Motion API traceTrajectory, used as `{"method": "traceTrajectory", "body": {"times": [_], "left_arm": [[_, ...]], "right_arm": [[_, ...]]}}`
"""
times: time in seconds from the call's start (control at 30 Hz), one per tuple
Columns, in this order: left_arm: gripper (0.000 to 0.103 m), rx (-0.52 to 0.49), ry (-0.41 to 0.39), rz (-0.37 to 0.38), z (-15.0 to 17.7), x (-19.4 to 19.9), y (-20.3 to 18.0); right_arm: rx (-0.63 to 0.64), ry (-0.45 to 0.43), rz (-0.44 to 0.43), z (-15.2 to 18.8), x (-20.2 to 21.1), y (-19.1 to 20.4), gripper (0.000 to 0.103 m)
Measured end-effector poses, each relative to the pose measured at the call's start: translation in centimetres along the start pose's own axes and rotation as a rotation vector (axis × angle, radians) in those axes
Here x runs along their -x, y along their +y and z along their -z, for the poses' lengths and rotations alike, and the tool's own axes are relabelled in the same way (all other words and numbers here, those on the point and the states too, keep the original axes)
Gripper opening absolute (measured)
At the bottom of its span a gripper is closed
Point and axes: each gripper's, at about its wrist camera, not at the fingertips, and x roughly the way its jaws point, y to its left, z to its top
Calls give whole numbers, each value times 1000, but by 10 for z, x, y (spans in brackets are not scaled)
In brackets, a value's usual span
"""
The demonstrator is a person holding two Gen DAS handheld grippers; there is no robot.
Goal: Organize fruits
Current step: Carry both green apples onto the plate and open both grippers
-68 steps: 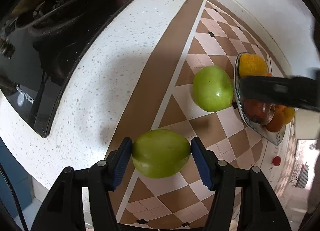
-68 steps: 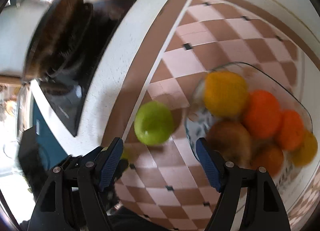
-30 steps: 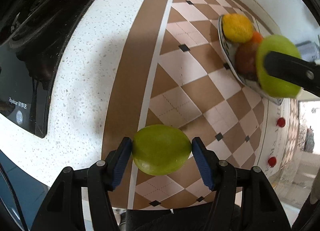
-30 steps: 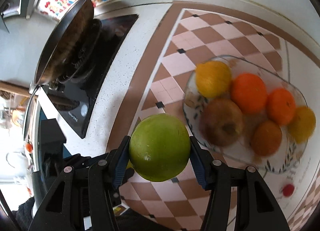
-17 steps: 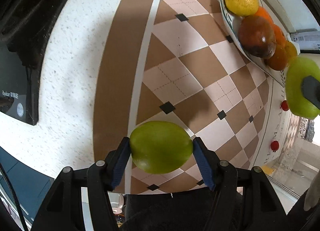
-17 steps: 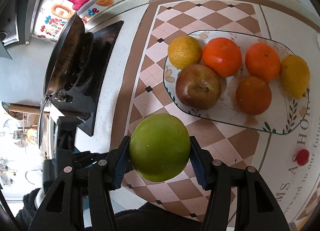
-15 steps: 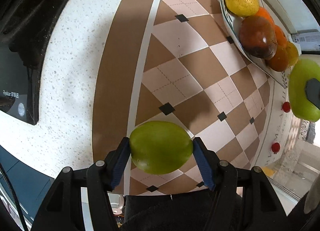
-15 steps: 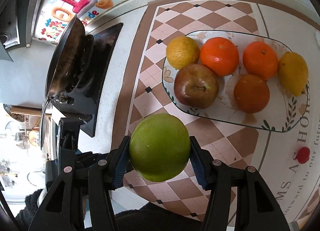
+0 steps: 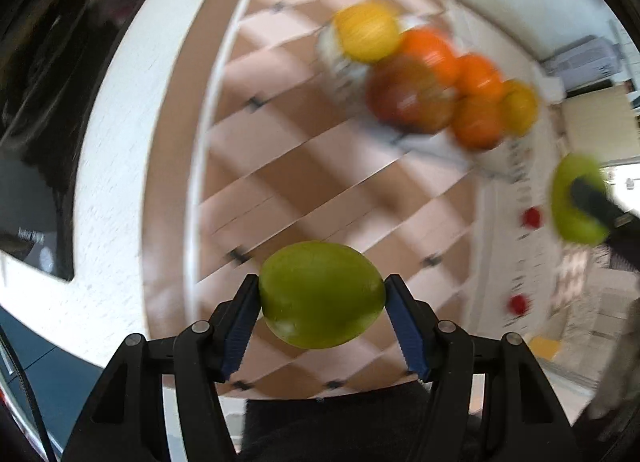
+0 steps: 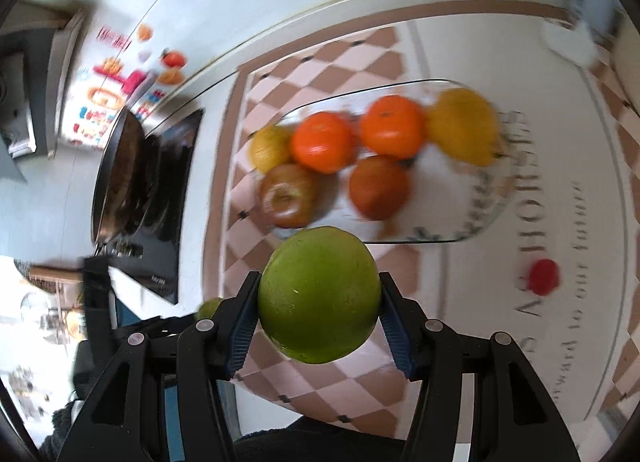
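The left gripper clamps a green apple above the table, its long axis lying across the jaws. The right gripper pinches a rounder green apple just short of the glass plate. To do it well, each apple should probably be lowered into the plate's bare near side, clear of the oranges, before the grip is eased.

Ahead of your jaws lay the checkered counter, bearing the glass fruit plate straight ahead and the black stove off to their left.
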Motion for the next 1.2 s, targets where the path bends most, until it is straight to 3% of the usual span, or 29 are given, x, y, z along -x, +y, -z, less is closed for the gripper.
{"method": "traceTrajectory", "body": {"times": [0.23,0.63,0.87,1.2], "left_arm": [[60,-90,-35,70,-47,18,-71],[60,-152,47,93,-141,-3,-152],[60,-187,28,-1,-195,-3,-163],[61,-215,140,-64,-252,-55,-177]], "right_arm": [[-108,-26,46,-16,1,-63,59],[-174,-38,26,-34,-14,-101,59],[-174,-42,12,-50,-19,-100,59],[-132,-18,22,-59,-42,-84,59]]}}
